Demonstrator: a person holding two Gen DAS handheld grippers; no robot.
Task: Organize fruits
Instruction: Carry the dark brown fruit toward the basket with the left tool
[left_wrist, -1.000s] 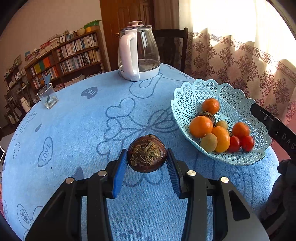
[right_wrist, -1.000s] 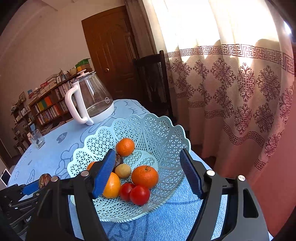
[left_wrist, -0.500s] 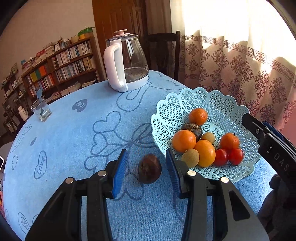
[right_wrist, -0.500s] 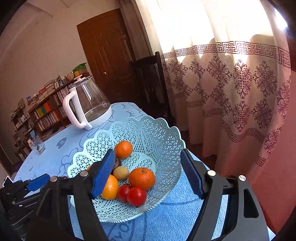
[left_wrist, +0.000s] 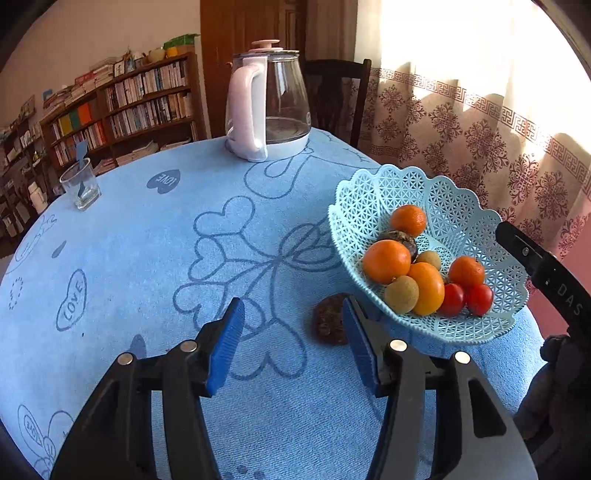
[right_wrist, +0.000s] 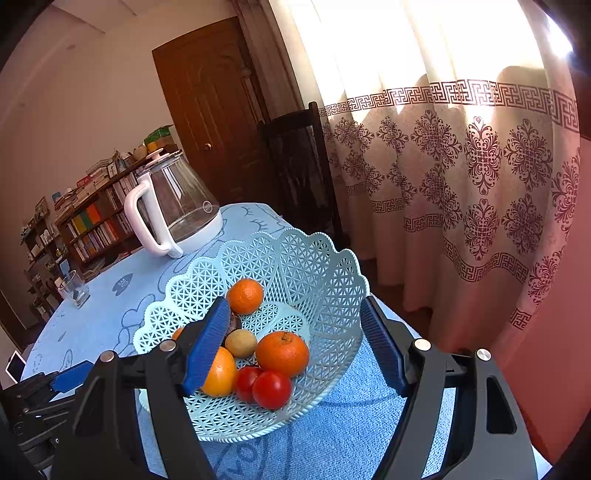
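Note:
A dark brown round fruit (left_wrist: 328, 325) lies on the blue tablecloth, just left of the light blue lattice basket (left_wrist: 458, 206). My left gripper (left_wrist: 293, 349) is open and empty, raised above the cloth; its right finger partly covers the fruit. The basket holds oranges (left_wrist: 386, 260), tomatoes (left_wrist: 479, 298), small tan fruits and a dark fruit. My right gripper (right_wrist: 293, 345) is open and empty, hovering over the basket (right_wrist: 325, 266) with an orange (right_wrist: 282, 352) and tomatoes (right_wrist: 271, 388) between its fingers.
A glass kettle with a white handle (left_wrist: 267, 101) stands at the table's far side. A small glass (left_wrist: 80, 184) stands far left. A dark chair (left_wrist: 334, 98), a patterned curtain (right_wrist: 461, 155) and bookshelves (left_wrist: 122, 103) lie beyond the round table's edge.
My left gripper opened and let the brown fruit drop onto the cloth beside the basket, then rose and drew back. My right gripper stayed open over the basket, shifting slightly.

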